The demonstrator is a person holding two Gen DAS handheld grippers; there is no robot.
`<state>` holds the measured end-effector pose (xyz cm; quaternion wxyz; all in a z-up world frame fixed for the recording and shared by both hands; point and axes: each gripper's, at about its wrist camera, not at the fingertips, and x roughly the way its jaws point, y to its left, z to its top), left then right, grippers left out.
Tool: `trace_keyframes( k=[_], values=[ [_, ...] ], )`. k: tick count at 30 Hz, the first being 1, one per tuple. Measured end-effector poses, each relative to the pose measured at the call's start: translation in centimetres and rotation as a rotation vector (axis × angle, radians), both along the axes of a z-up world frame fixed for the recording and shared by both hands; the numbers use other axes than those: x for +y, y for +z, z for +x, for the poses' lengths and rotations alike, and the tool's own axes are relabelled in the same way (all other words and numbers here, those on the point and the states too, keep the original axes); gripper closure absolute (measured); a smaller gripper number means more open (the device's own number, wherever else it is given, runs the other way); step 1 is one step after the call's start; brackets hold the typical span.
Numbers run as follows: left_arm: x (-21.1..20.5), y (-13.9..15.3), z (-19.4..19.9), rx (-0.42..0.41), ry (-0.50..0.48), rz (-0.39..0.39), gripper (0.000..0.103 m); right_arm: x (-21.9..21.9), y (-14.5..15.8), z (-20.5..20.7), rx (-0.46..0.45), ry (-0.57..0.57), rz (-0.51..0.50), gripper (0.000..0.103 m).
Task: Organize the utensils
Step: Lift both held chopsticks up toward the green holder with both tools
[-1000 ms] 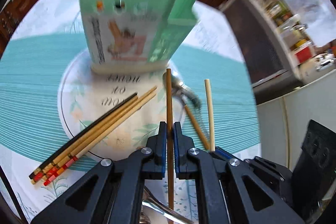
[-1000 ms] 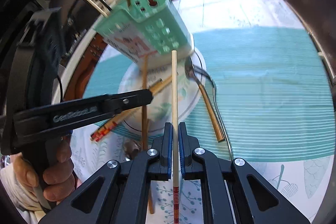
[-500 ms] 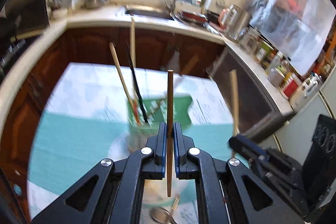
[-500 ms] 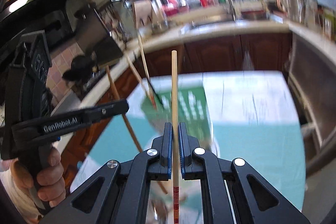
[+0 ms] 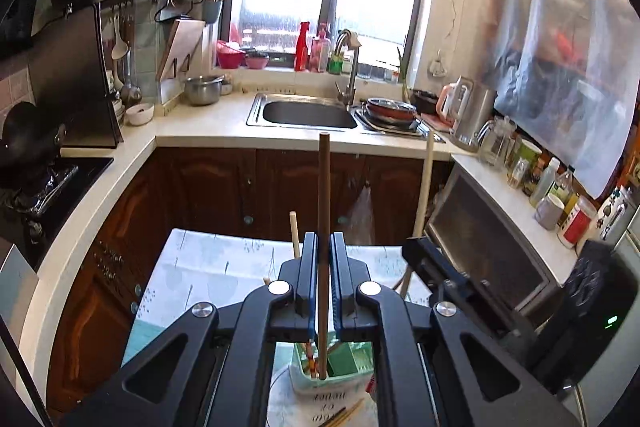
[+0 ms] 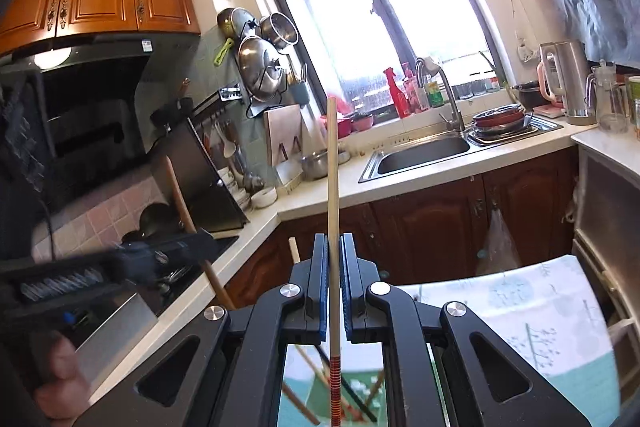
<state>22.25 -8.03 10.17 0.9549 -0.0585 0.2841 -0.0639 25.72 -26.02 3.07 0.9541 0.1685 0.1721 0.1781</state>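
My left gripper point(image 5: 323, 259) is shut on a brown chopstick point(image 5: 324, 195) held upright; its lower end reaches into the green utensil holder point(image 5: 348, 367) seen below between the arms. My right gripper point(image 6: 333, 263) is shut on a pale chopstick point(image 6: 332, 163) with a red-banded lower end, also upright above the green holder point(image 6: 360, 395). Other chopsticks point(image 5: 294, 233) stand in the holder. The left gripper shows blurred at the left of the right wrist view point(image 6: 120, 263), and the right gripper shows at the right of the left wrist view point(image 5: 432, 263).
The holder stands on a round mat point(image 5: 320, 411) on a table with a teal and white cloth point(image 5: 200, 267). More chopsticks point(image 5: 348, 413) lie on the mat. Kitchen counter, sink point(image 5: 308, 113), stove and a microwave point(image 5: 488, 247) surround the table.
Both grippers have tilted up from looking down at the table to level, turning their chopsticks upright. The holder has dropped from mid-view to below the jaws.
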Motion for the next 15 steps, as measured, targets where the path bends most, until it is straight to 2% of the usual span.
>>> trace_keyframes(
  k=[5,10,15],
  values=[
    [0.7,0.1,1.2,-0.011,0.007,-0.018,0.099,2.1,-2.0,3.9,-0.032,-0.027,-0.005,0.097],
    [1.2,-1.9,1.9,-0.002,0.005,-0.052,0.099,4.8,-5.7,7.6,-0.078,-0.04,-0.053,0.097],
    [1.6,-5.2,1.9,0.004,-0.009,-0.065,0.099,6.6,-9.5,8.0,-0.115,-0.036,-0.107,0.097]
  ],
)
